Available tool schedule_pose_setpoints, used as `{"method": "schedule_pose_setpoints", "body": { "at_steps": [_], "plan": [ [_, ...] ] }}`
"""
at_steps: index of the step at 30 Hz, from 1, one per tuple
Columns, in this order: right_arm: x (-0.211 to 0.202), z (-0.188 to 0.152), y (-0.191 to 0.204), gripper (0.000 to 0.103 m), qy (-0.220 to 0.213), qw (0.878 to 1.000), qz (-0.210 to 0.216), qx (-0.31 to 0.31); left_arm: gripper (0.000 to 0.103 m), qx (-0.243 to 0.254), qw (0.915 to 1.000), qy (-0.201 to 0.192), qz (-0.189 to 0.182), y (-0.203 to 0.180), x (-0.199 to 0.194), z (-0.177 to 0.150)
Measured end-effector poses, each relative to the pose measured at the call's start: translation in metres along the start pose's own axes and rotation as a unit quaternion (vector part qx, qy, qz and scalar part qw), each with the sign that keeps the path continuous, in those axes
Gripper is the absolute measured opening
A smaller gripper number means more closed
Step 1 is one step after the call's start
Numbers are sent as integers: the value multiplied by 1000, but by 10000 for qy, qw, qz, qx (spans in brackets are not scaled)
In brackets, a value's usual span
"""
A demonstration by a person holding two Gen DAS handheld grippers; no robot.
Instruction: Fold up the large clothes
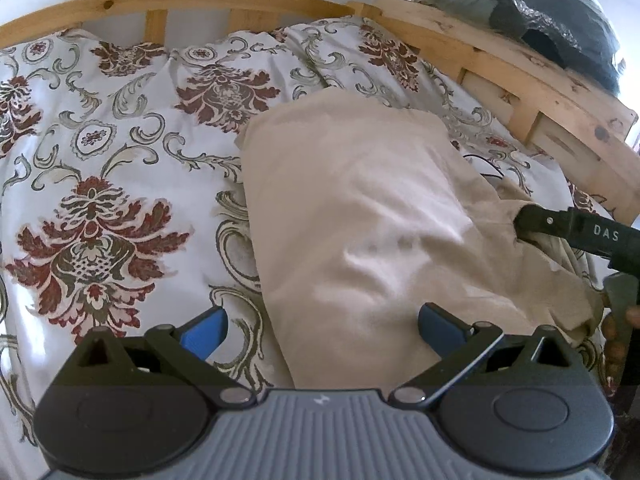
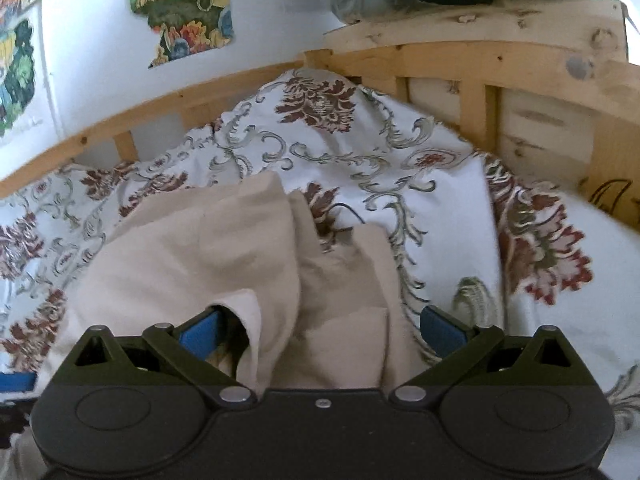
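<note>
A beige garment [image 1: 360, 216] lies folded into a long strip on the floral bedspread [image 1: 100, 200]. My left gripper [image 1: 320, 330] is open above its near left edge, with one blue pad over the bedspread and the other over the cloth. In the right wrist view the garment [image 2: 200, 256] bunches up between the wide-open jaws of my right gripper [image 2: 320, 330]. A fold drapes over the left blue pad [image 2: 200, 334]. The right gripper's black finger [image 1: 560, 224] shows in the left wrist view, pressing on the garment's right edge.
A wooden bed frame [image 1: 500, 64] runs along the far side and the right side. Dark bagged items [image 1: 540, 12] sit on its right ledge. Colourful pictures [image 2: 180, 8] hang on the white wall behind the bed.
</note>
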State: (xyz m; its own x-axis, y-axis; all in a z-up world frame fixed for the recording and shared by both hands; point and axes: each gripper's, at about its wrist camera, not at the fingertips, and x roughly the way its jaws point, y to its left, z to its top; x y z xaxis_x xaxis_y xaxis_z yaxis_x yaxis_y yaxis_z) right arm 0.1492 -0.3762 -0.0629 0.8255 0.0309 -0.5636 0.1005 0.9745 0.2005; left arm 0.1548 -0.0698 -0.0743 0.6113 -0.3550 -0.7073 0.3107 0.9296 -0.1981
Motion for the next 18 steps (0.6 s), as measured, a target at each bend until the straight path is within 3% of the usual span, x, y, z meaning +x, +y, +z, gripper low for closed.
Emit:
{"method": "schedule_pose_setpoints", "body": {
  "at_steps": [4, 8, 12, 15, 18],
  "plan": [
    [10, 4, -14, 102, 80, 9979, 328, 558, 103, 141, 9999, 59, -31, -1, 2, 6],
    [1, 6, -31, 102, -155, 9901, 378, 1346, 103, 125, 9999, 39, -69, 0, 4, 4],
    [-9, 10, -20, 102, -199, 9965, 287, 765, 103, 45, 9999, 73, -114, 3, 4, 3],
    [-15, 12, -21, 102, 189, 9990, 39, 404, 103, 17, 9999, 73, -117, 3, 4, 2],
    [-26, 15, -42, 102, -30, 9961, 180, 867, 103, -6, 9999, 80, -130, 3, 5, 2]
  ]
}}
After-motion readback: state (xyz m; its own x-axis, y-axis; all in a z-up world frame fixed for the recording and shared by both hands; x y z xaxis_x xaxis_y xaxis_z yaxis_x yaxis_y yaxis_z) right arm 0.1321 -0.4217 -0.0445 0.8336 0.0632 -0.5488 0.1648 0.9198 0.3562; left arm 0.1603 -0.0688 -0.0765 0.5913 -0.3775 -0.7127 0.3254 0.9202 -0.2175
